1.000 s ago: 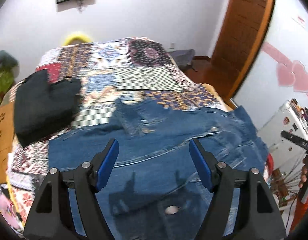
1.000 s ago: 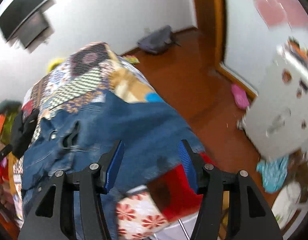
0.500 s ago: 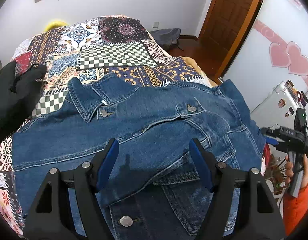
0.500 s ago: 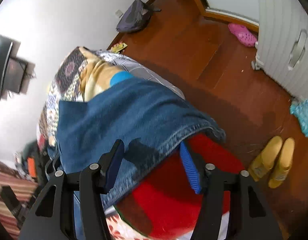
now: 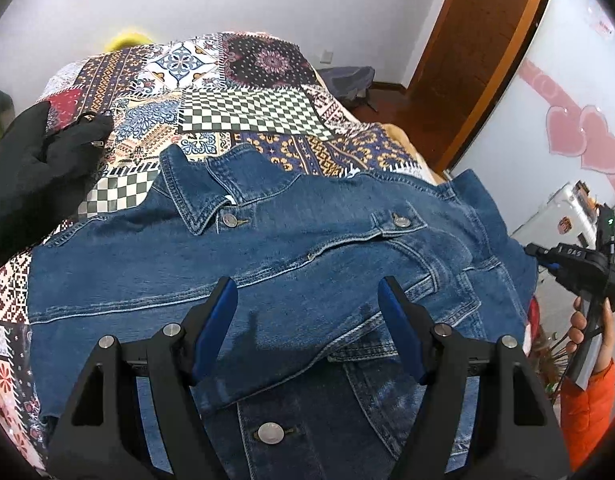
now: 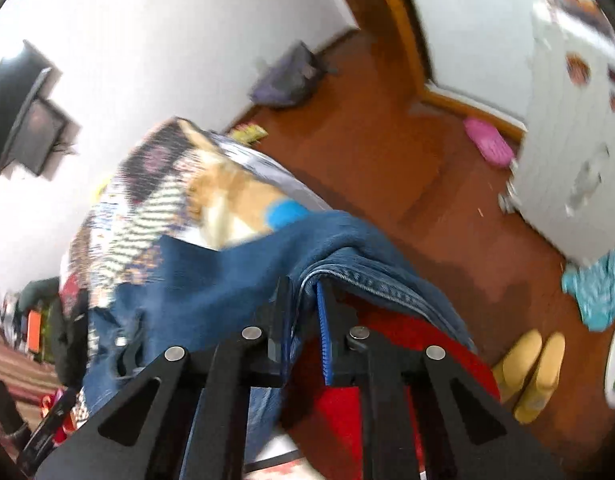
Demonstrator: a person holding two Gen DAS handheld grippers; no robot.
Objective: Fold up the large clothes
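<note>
My right gripper [image 6: 303,312] pinches the jacket [image 5: 291,272] edge off the bed [image 5: 247,108] side, my left gripper [image 5: 307,320] gapes empty above; heavy denim could slip free.

Patchwork-quilted bed [image 5: 247,108] carries denim jacket [image 5: 267,264]; black garment [image 5: 31,176] lies beside.

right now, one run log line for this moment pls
step: fold denim jacket | left gripper: open, above jacket front | right gripper: shut on jacket edge | surface: patchwork bedspread
</note>
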